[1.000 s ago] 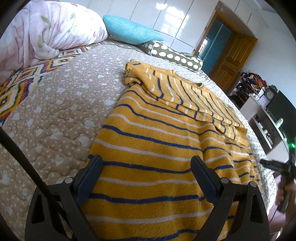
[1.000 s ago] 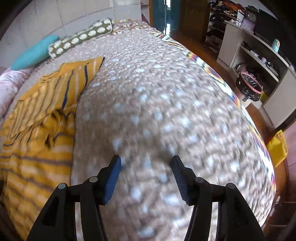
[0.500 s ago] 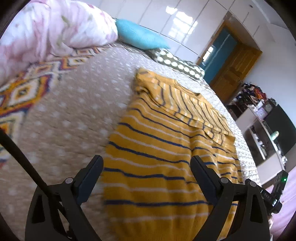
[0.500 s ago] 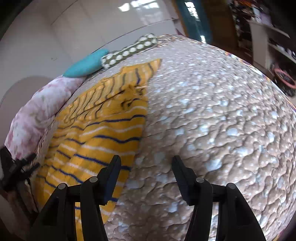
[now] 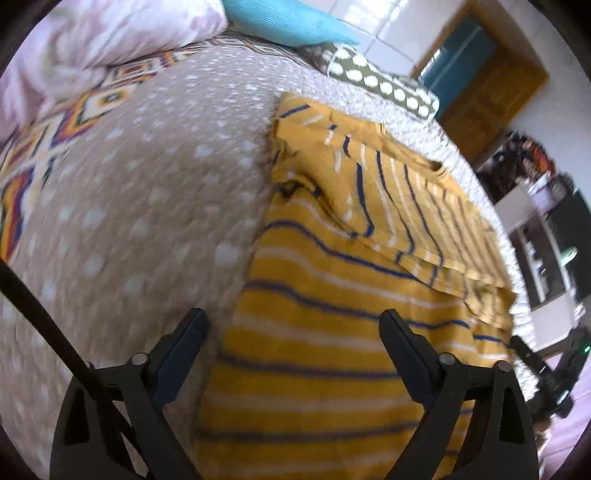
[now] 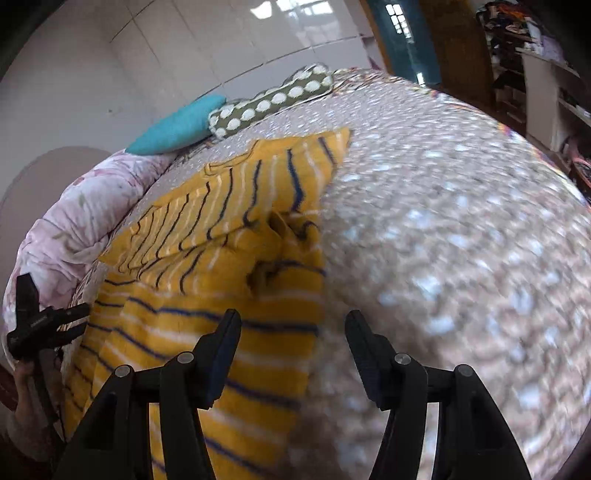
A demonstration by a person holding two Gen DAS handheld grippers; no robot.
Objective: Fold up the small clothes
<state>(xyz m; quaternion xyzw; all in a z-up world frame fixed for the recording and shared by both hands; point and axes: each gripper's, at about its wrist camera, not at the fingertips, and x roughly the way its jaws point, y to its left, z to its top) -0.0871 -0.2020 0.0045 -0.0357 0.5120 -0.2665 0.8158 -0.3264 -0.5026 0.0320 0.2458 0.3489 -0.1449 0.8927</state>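
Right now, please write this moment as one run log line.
step: approach | left gripper: jaws closing, empty, over sweater left edge | right gripper: open, empty, over right edge | sleeves: folded in

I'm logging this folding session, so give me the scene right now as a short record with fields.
surface: bed with a dotted quilt
garment: yellow striped sweater, flat, sleeves folded across the chest
pillows: blue pillow and dotted pillow at the far end
left tool: closing, nothing gripped, over the sweater's left edge
right tool: open, empty, over the sweater's right edge
fold stage: body not yet folded
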